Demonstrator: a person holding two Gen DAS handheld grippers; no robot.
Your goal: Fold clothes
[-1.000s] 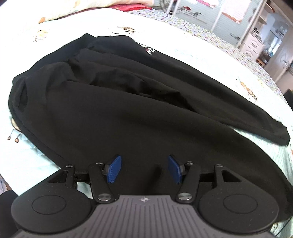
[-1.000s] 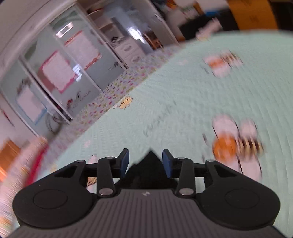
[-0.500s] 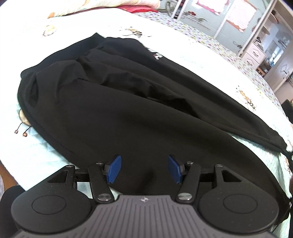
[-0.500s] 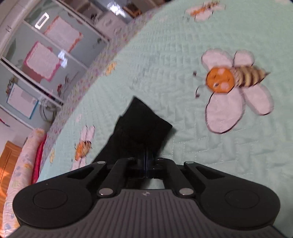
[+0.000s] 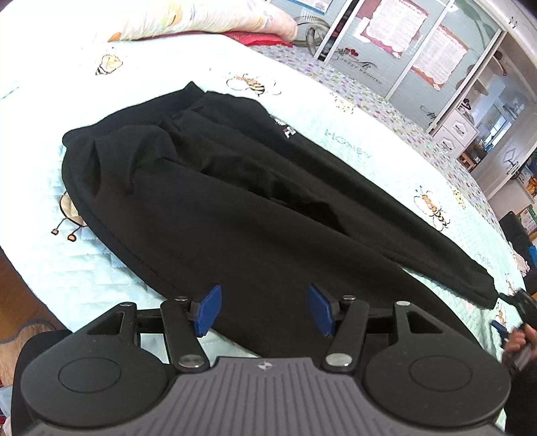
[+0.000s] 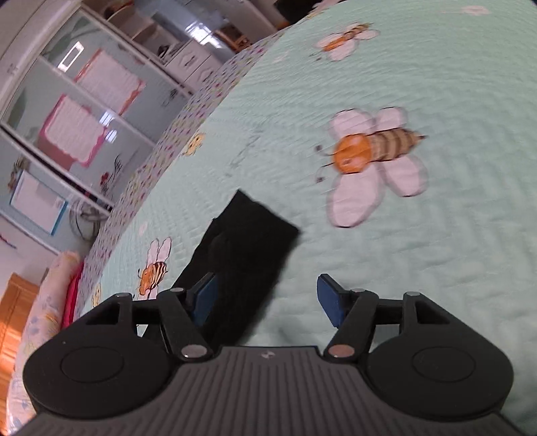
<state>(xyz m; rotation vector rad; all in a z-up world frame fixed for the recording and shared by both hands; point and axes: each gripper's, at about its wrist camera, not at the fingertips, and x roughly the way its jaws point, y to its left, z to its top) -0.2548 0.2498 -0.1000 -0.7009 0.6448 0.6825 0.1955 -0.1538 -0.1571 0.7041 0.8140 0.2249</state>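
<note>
Black trousers [image 5: 255,214] lie spread across a bed [image 5: 100,278] covered by a pale green quilt with printed bees. The waistband sits toward the far left in the left wrist view; the legs run toward the lower right, one cuff ending near the right edge. A small white print [image 5: 285,129] marks the upper leg; its letters cannot be read. The quilt bears the word "HONEY" [image 5: 349,145] beside that leg. The left tool [image 5: 265,310] hangs over the near leg, blue pads spread apart, gripping nothing. The right tool [image 6: 266,298] has just been opening: its pads stand wide, released, with a trouser cuff [image 6: 248,241] lying on the quilt between them, close to the left pad. A cabinet door behind the bed carries script reading "SWEET WEDDING" [image 5: 360,71]. A pillow [image 5: 201,16] lies at the bed's far end.
</note>
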